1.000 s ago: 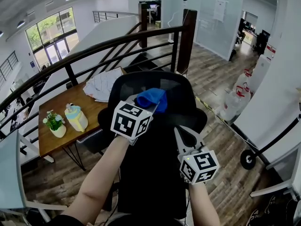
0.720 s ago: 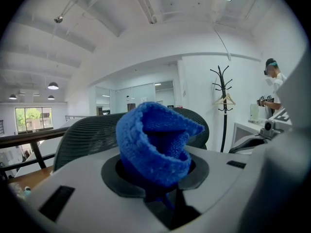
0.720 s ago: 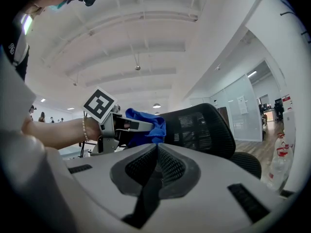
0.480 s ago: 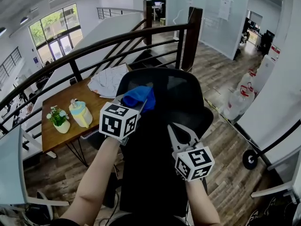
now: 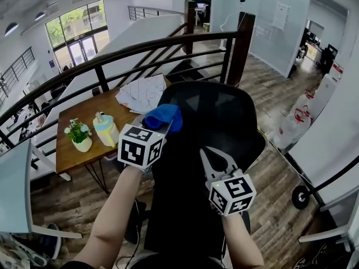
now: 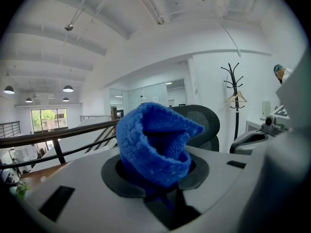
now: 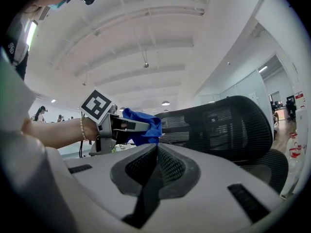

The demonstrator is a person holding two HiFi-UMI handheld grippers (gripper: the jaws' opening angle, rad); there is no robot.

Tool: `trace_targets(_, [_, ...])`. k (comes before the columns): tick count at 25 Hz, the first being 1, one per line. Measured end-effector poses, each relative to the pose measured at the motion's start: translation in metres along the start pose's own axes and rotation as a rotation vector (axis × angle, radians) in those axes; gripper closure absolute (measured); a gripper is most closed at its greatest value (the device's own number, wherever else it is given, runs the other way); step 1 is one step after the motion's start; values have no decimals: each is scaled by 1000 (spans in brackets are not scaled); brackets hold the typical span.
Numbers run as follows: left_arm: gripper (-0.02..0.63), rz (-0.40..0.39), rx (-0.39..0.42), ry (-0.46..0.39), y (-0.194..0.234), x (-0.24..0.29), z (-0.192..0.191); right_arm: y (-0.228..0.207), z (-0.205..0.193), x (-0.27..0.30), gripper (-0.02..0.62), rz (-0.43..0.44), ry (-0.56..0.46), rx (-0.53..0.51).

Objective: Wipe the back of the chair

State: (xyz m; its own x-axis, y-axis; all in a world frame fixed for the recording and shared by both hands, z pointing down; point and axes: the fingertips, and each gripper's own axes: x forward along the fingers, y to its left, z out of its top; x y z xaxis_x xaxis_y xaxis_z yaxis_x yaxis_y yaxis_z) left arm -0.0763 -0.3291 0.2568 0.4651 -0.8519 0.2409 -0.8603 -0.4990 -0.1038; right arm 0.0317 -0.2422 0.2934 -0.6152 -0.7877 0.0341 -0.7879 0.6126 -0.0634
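A black mesh office chair (image 5: pixel 219 114) stands below me, its backrest facing me. My left gripper (image 5: pixel 161 123) is shut on a bunched blue cloth (image 5: pixel 163 116) and holds it against the upper left edge of the backrest. In the left gripper view the blue cloth (image 6: pixel 153 144) bulges out from between the jaws of the left gripper (image 6: pixel 155 174), with the chair (image 6: pixel 201 118) just behind it. My right gripper (image 5: pixel 210 153) hovers lower, in front of the middle of the backrest, jaws shut with nothing in them. The right gripper view shows this gripper (image 7: pixel 156 152), the chair (image 7: pixel 218 125) and the cloth (image 7: pixel 146 125).
A black railing (image 5: pixel 112 58) runs behind the chair. Below it to the left stands a wooden table (image 5: pixel 73 153) with a potted plant (image 5: pixel 79 134), a yellow-and-teal jug (image 5: pixel 105 129) and papers (image 5: pixel 143 91). Water jugs (image 5: pixel 297 122) stand on the right floor. A coat rack (image 6: pixel 235 93) rises nearby.
The left gripper has carried the blue cloth leftward across the top of the backrest to its left edge. The right gripper has barely moved.
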Motion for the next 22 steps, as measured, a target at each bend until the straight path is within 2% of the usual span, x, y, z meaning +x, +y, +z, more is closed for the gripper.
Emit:
trace_targets(7, [486, 37, -16, 4, 10, -17, -13, 12, -7, 3, 566, 20, 26, -5])
trace_targets(14, [486, 46, -34, 15, 14, -27, -23, 10, -6, -5, 566, 1, 31, -7])
trace_targets(22, [486, -70, -55, 36, -39, -30, -47, -4, -14, -29, 566, -58, 43, 4])
